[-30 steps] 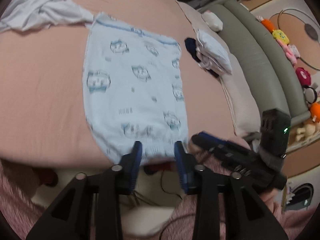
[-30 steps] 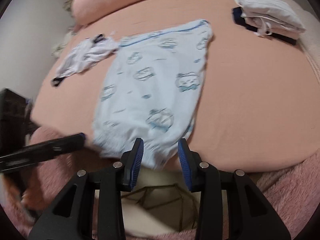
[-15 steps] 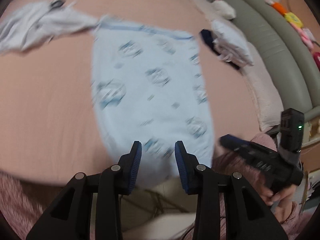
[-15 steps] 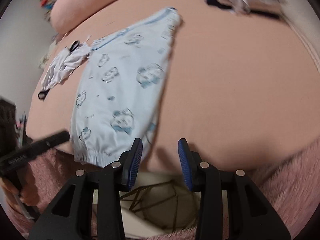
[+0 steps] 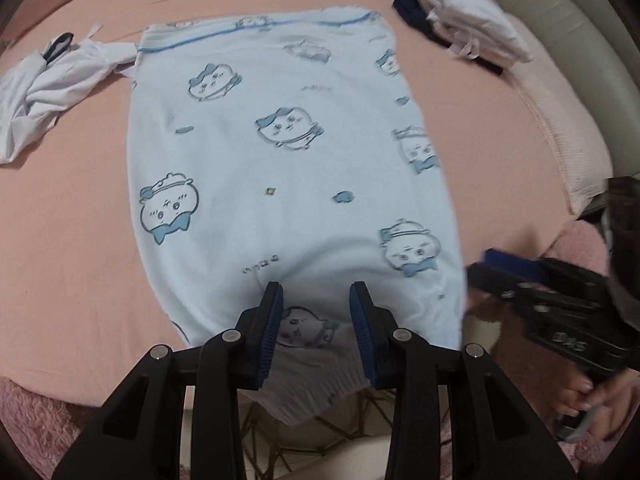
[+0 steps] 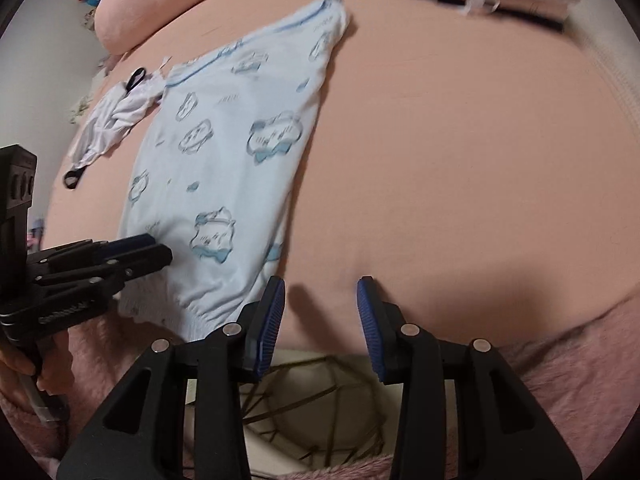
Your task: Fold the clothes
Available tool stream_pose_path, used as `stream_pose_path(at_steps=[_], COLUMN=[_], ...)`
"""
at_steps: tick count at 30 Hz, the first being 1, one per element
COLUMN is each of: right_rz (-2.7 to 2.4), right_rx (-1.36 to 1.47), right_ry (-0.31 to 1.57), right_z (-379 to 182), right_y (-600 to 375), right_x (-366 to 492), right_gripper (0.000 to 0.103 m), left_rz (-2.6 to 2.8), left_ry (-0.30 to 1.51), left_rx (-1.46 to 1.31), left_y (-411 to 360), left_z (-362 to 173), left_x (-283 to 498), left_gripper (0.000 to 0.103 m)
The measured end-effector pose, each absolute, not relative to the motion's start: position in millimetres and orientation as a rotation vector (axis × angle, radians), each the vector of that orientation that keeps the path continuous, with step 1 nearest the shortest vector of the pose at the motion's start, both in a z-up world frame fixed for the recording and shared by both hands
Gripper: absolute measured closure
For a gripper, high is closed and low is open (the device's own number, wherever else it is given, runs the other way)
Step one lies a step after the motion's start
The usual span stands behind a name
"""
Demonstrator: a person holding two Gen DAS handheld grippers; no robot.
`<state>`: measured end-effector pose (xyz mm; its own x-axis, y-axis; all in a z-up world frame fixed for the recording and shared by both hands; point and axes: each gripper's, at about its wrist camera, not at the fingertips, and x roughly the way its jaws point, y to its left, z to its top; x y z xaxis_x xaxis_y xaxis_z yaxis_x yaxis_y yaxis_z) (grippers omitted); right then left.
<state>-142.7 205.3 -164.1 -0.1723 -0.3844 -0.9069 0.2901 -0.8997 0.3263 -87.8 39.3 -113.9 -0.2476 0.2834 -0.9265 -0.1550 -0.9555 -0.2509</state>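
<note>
A light blue garment (image 5: 280, 152) printed with cartoon faces lies flat on the pink bed; its gathered near hem hangs over the bed's front edge. It also shows in the right wrist view (image 6: 224, 168). My left gripper (image 5: 316, 300) is open, its fingers just above the near hem at the middle. My right gripper (image 6: 320, 292) is open and empty over bare sheet, just right of the garment's near right corner. It shows from the side in the left wrist view (image 5: 520, 272).
A crumpled white garment (image 5: 52, 84) lies at the far left. A stack of folded white and navy clothes (image 5: 460, 28) sits at the far right. A pink pillow (image 6: 160, 4) lies at the bed's head. A grey sofa edge (image 5: 580, 40) borders the right side.
My left gripper has moved forward over the garment's near hem. My right gripper has shifted right, off the garment's corner and over bare sheet. The garment has not moved.
</note>
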Motion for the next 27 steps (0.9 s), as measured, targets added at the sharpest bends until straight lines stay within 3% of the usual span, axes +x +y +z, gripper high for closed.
stream_pose_path(at_steps=[5, 9, 20, 25, 27], right_rz=[-2.134, -2.125, -2.131, -2.12, -2.151], right_rx=[1.622, 1.596, 1.527, 1.626, 1.639], right_ry=[-0.116, -0.092, -0.008, -0.037, 0.021], right_z=[-160, -162, -153, -161, -162], right_y=[202, 199, 168, 179, 181], right_x=[-145, -139, -140, -145, -142], right_gripper=[0.062, 0.062, 0.062, 0.068, 0.081], left_rz=[2.247, 2.282, 2.312, 2.319, 2.326], left_ry=[-0.194, -0.067, -0.15, -0.151, -0.173], left_rx=[-1.563, -1.682, -1.697, -1.692, -1.681], left_y=[62, 71, 52, 55, 54], left_z=[-109, -126, -130, -135, -136], left_x=[-96, -105, -82, -83, -82], left_gripper=[0.066, 0.067, 0.063, 0.062, 0.062])
